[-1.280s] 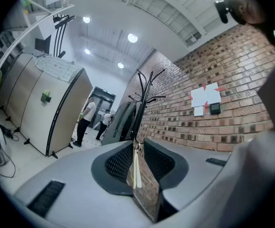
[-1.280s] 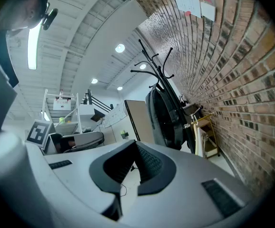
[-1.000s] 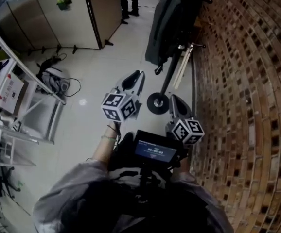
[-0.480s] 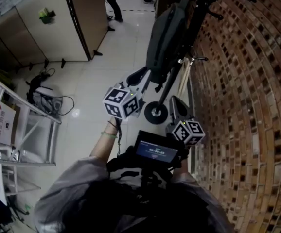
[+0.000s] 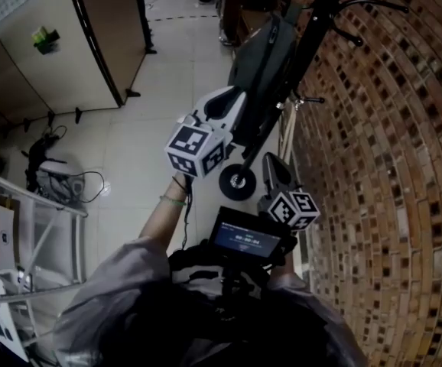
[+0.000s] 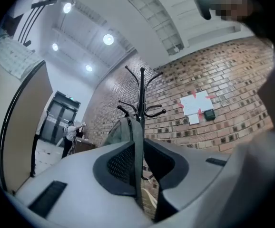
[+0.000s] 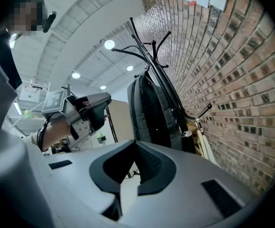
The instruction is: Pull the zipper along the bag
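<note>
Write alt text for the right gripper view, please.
A grey backpack hangs on a black coat stand beside a brick wall. The right gripper, jaws empty, points toward it; the left gripper is raised at left.

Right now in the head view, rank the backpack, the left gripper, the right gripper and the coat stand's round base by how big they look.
1. grey backpack
2. left gripper
3. right gripper; the left is held nearer the camera, so it may only look bigger
4. coat stand's round base
</note>
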